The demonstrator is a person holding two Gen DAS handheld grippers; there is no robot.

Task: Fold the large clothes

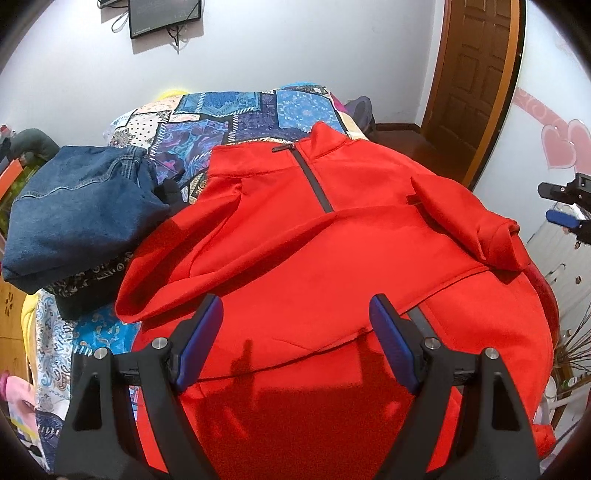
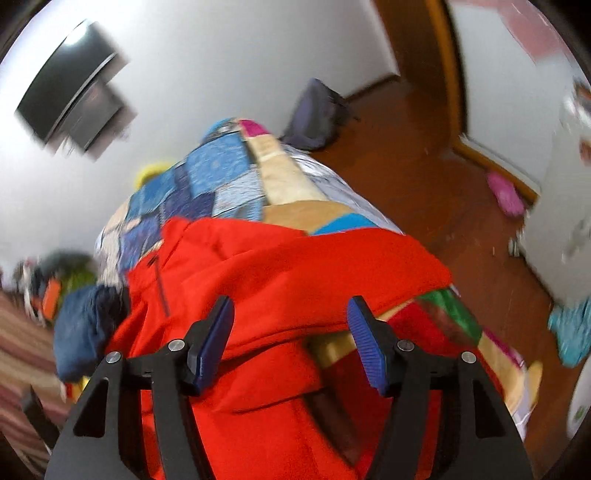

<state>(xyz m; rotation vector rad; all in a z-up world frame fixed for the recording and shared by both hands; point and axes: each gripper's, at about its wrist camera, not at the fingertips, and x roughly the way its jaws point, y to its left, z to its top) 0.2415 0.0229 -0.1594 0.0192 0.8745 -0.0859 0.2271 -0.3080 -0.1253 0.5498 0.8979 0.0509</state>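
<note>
A large red zip-neck jacket [image 1: 314, 258] lies front up on the patchwork-covered table [image 1: 236, 114], collar at the far end and both sleeves folded in over its body. My left gripper [image 1: 295, 332] is open and empty, hovering above the jacket's lower half. My right gripper [image 2: 290, 332] is open and empty above the jacket's [image 2: 280, 280] right edge; that view is blurred. The right gripper also shows at the right edge of the left wrist view [image 1: 565, 206].
A folded denim garment [image 1: 81, 214] sits on a dark patterned one at the table's left. A wooden door [image 1: 476, 74] and wood floor [image 2: 424, 147] lie to the right, with a dark bag [image 2: 314, 114] against the wall. A screen [image 1: 164, 14] hangs on the far wall.
</note>
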